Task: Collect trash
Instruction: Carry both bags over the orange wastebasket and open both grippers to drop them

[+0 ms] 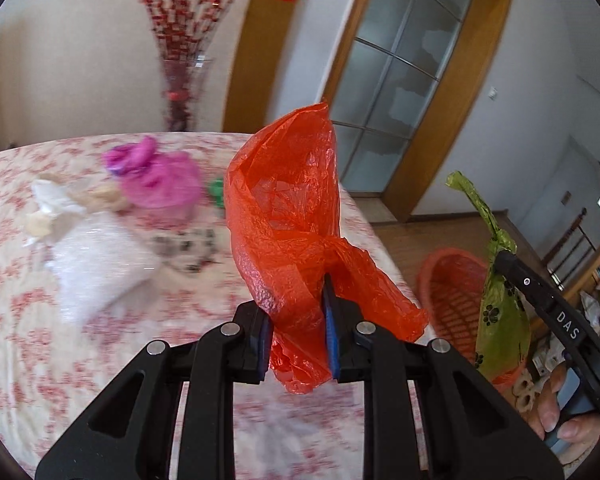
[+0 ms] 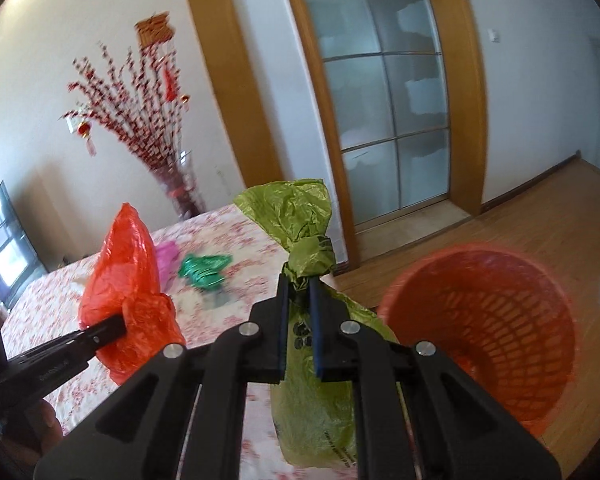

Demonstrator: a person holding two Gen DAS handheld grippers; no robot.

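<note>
— Where's the red bag?

— The left gripper (image 1: 296,312) has its jaws pinching the red plastic bag (image 1: 284,216) near its knot. The bag's long axis stands roughly upright above the table (image 1: 28,320), its bulging body up and loose ends hanging below the fingers.

— And the green one?

— The right gripper (image 2: 300,312) is clamped on the green bag (image 2: 312,412) just under its knot. Long axis near vertical: twisted top (image 2: 292,212) fanning upward, full body hanging down beside the orange mesh basket (image 2: 492,320) on the wooden floor.

— Any writing?

— "DAS" in white on the right gripper's side in the left view. Black paw prints on the green bag; its small print is too blurred to read. A pink bag (image 1: 160,176) and a white bag (image 1: 96,256) lie on the flowered cloth.
</note>
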